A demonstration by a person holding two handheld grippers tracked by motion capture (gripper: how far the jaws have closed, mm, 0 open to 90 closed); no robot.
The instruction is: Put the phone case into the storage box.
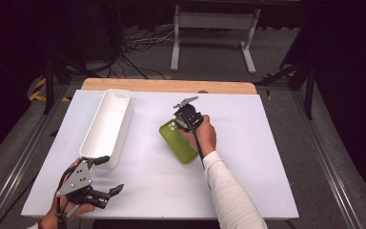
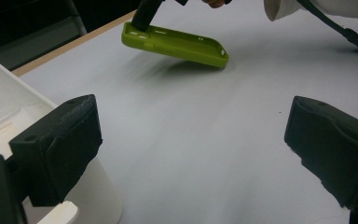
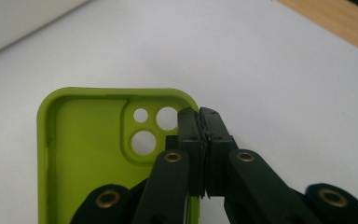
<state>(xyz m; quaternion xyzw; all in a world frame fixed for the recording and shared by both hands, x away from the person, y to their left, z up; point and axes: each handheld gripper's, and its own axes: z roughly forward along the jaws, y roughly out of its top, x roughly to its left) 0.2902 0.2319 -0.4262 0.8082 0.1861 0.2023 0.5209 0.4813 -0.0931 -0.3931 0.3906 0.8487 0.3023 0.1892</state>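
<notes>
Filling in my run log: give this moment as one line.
right gripper: shut on green phone case edge, one end lifted | left gripper: open, idle by white bin

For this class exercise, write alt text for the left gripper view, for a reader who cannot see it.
A lime-green silicone phone case is tilted, one end lifted off the white table by the right gripper. In the foreground the left gripper has its black jaws wide apart, beside a white plastic bin.
</notes>
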